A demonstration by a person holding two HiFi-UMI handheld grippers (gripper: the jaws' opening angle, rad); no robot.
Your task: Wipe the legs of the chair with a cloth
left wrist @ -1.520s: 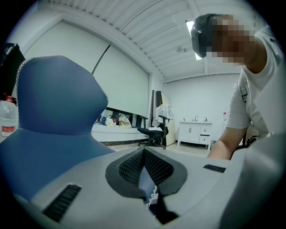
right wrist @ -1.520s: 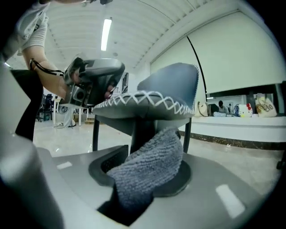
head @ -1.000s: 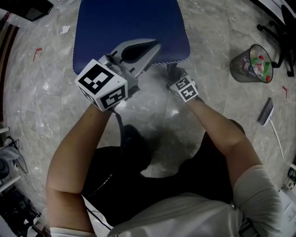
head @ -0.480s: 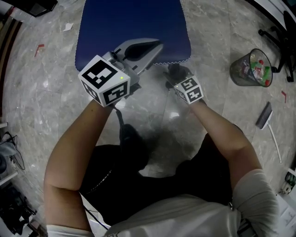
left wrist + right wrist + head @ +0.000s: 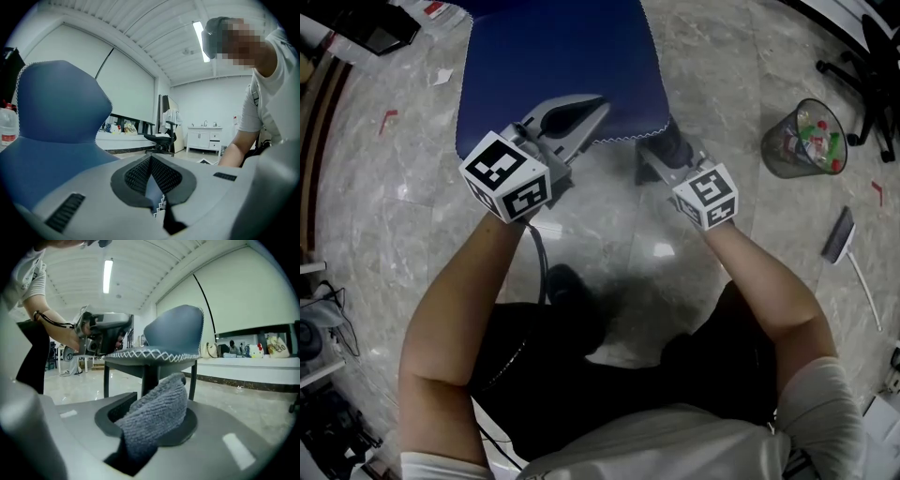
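Observation:
The blue chair seat [image 5: 562,66] fills the top of the head view. My left gripper [image 5: 586,112] is shut on its white-stitched front edge; in the left gripper view the pads [image 5: 152,187] pinch that edge, with the seat [image 5: 42,164] and backrest [image 5: 56,103] at the left. My right gripper [image 5: 661,150] is just below the seat's front right corner. It holds a grey cloth [image 5: 157,413] that bulges out between the jaws, which have just been closing on it. The cloth is right in front of a dark chair leg [image 5: 149,376], under the seat [image 5: 150,355].
A mesh waste bin [image 5: 802,139] stands on the marble floor at the right, near an office chair base [image 5: 862,56]. A flat grey tool [image 5: 839,234] lies further right. My legs are below the grippers. Cables and clutter line the left edge [image 5: 319,319].
My right gripper has risen with the cloth, from low beside the chair leg up to just under the seat edge. The left gripper has kept its hold on the seat.

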